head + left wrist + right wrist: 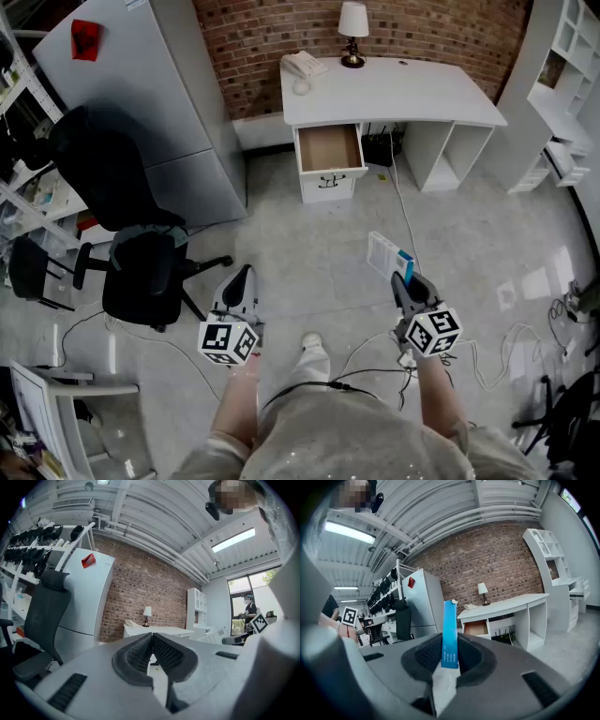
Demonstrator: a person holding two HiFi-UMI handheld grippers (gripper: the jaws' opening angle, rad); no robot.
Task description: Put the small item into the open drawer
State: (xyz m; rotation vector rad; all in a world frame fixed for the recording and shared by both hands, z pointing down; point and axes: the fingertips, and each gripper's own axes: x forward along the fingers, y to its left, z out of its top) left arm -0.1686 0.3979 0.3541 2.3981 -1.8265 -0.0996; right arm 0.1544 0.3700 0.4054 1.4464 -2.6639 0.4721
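Head view. The left gripper (242, 277) is smooth grey plastic with a black-and-white marker cube at the wrist end. It hangs over the speckled grey floor (309, 244), its jaws drawn to one point. The right gripper (403, 281) clamps a flat carton (384, 253), a thin rectangular pack with a white face and a blue end, tilted up and away from the person. The carton is well apart from the open drawer (330, 148), a shallow box with a brown lining and a white front, pulled out of the white desk (403, 94). A lamp (352, 28) and a telephone (302, 64) stand on the desk near the brick wall. A black office chair (141, 267) stands to the left, beside a plain grey cabinet (141, 94). Thin cables trail on the floor; their ends cannot be traced.

Left gripper view. The dimpled black pads (140, 653) meet at their tips with nothing between them. The gripper body cuts off the lower half of the room.

Right gripper view. The carton shows edge-on as a narrow blue strip, upright between the ribbed pads (426, 654), which press on its sides. Small white print on the strip is too fine to read. The carton's lower end is hidden in the jaw throat. The drawer's inside is only partly visible.
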